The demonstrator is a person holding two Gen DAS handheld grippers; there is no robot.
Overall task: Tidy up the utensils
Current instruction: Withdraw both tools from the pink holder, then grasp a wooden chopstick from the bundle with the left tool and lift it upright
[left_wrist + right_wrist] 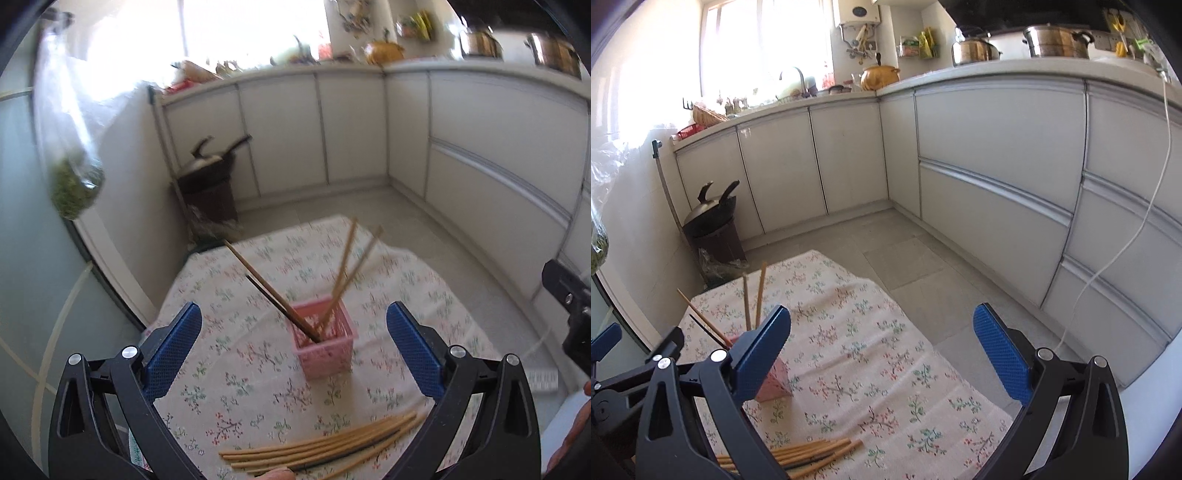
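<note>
Left wrist view: my left gripper (293,328) has its jaws spread wide and holding nothing. The pink basket (325,341) stands between the two blue pads (173,347), further along the tabletop (229,373), which has a floral cloth on it. Four chopsticks (345,273) lean out of the basket, one of them dark. The loose chopstick bundle (325,445) lies flat below the jaws, nearer the camera, partly hidden behind the right finger's frame. A black part of the right gripper (569,302) shows at the right edge.

Right wrist view: the right gripper (881,349) also has its jaws spread and empty, over bare cloth. The basket (774,384) sits left of the jaws, mostly blocked by the left pad (762,356); only a lower corner shows. The bundle (812,454) lies at bottom left, cut off by the finger frame. Only this view shows a white cable (1123,251) hanging down the cabinets (997,155).
</note>
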